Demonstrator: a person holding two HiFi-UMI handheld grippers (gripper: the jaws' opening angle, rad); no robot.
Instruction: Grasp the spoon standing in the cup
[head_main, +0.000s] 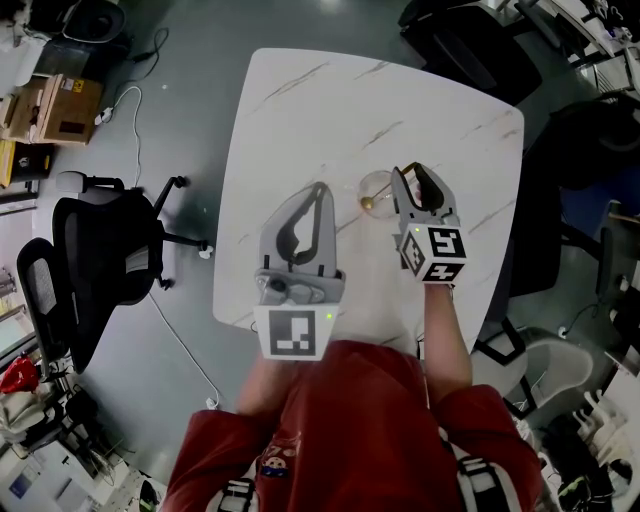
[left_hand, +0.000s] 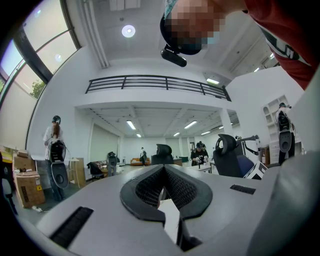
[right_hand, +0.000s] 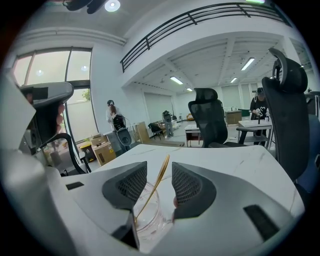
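Observation:
A clear glass cup (head_main: 375, 186) stands on the white marble-look table (head_main: 300, 100), with a thin gold spoon (head_main: 367, 203) leaning inside it. My right gripper (head_main: 418, 180) is just right of the cup. In the right gripper view the spoon (right_hand: 152, 192) rises out of the cup (right_hand: 150, 220) and passes between the two jaws of the right gripper (right_hand: 160, 167), which are open with a gap on either side of the handle. My left gripper (head_main: 320, 188) hovers over the table left of the cup, shut and empty; in its own view the left gripper (left_hand: 164, 167) points out across the room.
A black office chair (head_main: 100, 260) stands off the table's left edge, with cardboard boxes (head_main: 60, 105) on the floor behind it. More chairs and desks crowd the right side (head_main: 590, 150). The person's red-sleeved arms reach over the near table edge (head_main: 240, 320).

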